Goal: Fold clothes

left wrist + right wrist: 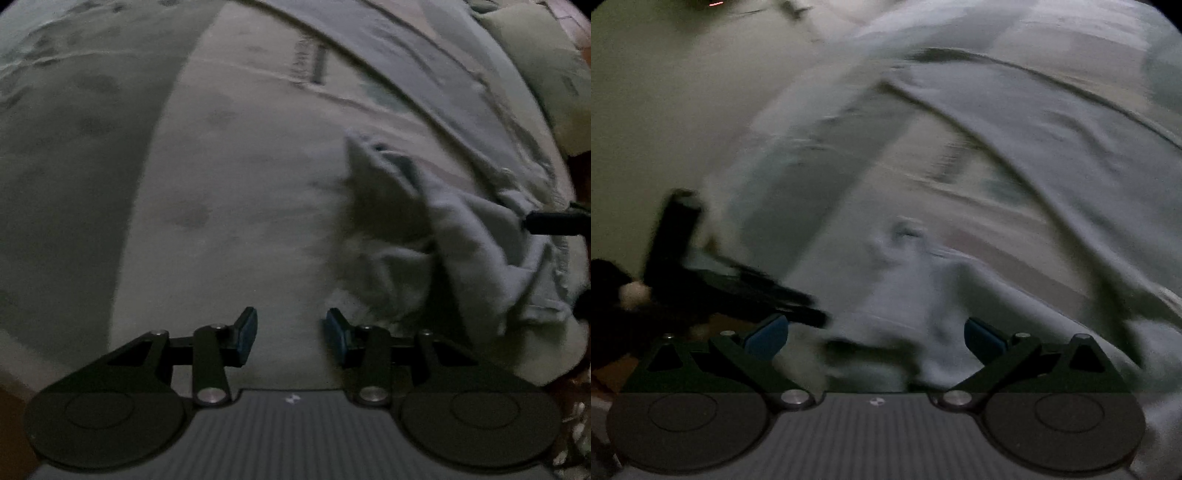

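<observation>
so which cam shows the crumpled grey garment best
The left wrist view: the grey garment sits whole and fairly sharp, bunched on the bedding right of the open left gripper. The right wrist view shows it too close and motion-blurred.

Motion blur smears the pale garment (923,280) in the right-wrist view.

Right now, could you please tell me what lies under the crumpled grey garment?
The crumpled grey garment lies on a pale patterned bedsheet, which shows around its left side. Whatever sits directly beneath its folds is covered, and the picture is dim and blurred.
</observation>
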